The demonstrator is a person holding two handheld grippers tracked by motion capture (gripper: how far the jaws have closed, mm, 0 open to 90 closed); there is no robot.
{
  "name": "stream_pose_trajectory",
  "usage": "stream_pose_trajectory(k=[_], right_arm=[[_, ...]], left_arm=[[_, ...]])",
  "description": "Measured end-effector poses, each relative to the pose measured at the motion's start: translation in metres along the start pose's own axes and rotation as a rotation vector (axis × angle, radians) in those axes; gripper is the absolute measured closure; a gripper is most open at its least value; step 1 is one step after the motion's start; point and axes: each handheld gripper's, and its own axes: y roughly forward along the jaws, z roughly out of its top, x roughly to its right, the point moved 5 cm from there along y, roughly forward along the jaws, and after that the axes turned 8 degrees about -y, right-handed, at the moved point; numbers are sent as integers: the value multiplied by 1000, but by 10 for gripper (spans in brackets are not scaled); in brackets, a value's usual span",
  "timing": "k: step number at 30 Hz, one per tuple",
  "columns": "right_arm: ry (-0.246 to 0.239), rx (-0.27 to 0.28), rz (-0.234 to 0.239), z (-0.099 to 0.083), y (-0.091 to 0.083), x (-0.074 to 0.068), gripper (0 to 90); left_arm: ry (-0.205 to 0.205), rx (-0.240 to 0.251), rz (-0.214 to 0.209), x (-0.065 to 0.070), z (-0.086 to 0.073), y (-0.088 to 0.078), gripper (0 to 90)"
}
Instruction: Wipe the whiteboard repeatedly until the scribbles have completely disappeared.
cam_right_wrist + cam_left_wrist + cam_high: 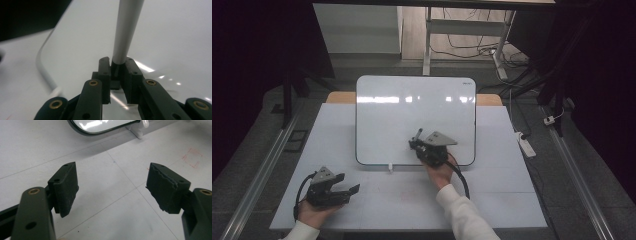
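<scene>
Right gripper [117, 72] with fingers [104, 72] clenched on a grey pen [126, 27], pen tip over the lower part of the whiteboard [412, 115], left gripper [112, 187] with fingers [65, 187] released and empty, low over the white surface [492, 195], well apart from the whiteboard's lower left corner.

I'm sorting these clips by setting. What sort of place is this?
Probably a lab or office workroom: a whiteboard propped on a white table, a desk frame with loose cables behind, and a power strip on grey carpet.
</scene>
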Motion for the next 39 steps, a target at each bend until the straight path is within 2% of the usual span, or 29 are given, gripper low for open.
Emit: stream_pose_trajectory(k=[1,2,3,5,6,7,8,10,11,12,15,17,18,20,21,22,23,26,28,29,31,32,33,35,36,37,38,39], right_arm=[[-35,-20,29,-2,4,-9,775],[-62,-25,27,-2,5,-13,775],[-57,-20,27,-1,6,-10,775],[0,23,-24,3,2,3,775],[12,32,-51,4,0,8,775],[17,34,-51,4,-1,8,775],[4,23,-48,4,0,5,775],[-49,-18,14,0,4,-8,775],[-82,-37,21,-1,4,-11,775],[-88,-42,17,-1,3,-9,775],[6,19,-64,3,-9,17,775],[36,30,-76,2,-13,24,775],[15,16,-68,1,-13,20,775],[-34,-17,-3,-4,-8,4,774],[-57,-28,14,-6,-5,-2,774],[-71,-34,9,-5,-6,-2,775],[-56,-20,-1,-4,-7,2,775],[23,36,-99,0,-17,25,774],[29,42,-109,-1,-17,23,775],[16,22,-73,-2,-14,16,775],[-48,-13,-5,-7,-6,-2,774],[-70,-19,-2,-8,-6,-5,775],[-56,-20,1,-8,-8,0,775],[8,23,-71,-5,-16,18,775],[23,35,-103,-4,-20,25,775],[34,40,-105,-4,-21,26,775],[20,30,-112,-4,-21,23,775],[-5,9,-84,-5,-18,16,775]], left_arm=[[1,-1,-1,0,0,0,256],[1,-1,-4,0,0,0,256],[2,0,-3,1,0,0,256],[2,4,-4,1,0,-1,256],[2,6,-3,1,0,-1,256],[0,7,-1,1,0,-1,256],[0,4,-4,0,0,-1,256],[1,0,-3,0,0,0,256],[2,0,-3,0,0,0,256],[2,3,-4,1,0,0,256],[2,9,-2,0,0,-2,256],[-2,8,0,0,0,-2,256],[0,4,-2,0,0,-1,256],[2,-2,-3,0,0,1,256],[3,-3,0,1,0,1,256],[5,-2,0,1,0,1,256],[5,0,0,2,0,0,256],[2,8,4,1,0,-2,256],[-2,6,2,0,0,-1,256],[-1,2,2,0,0,0,256],[-1,1,-5,1,0,0,256],[-2,3,-7,1,0,0,256],[-1,8,-5,1,0,-1,256],[-1,12,-5,1,0,-2,256],[-6,13,-4,1,0,-2,256],[-6,11,-4,1,0,-2,256],[-5,9,-2,0,0,-1,256],[-4,6,-3,0,1,0,256]])
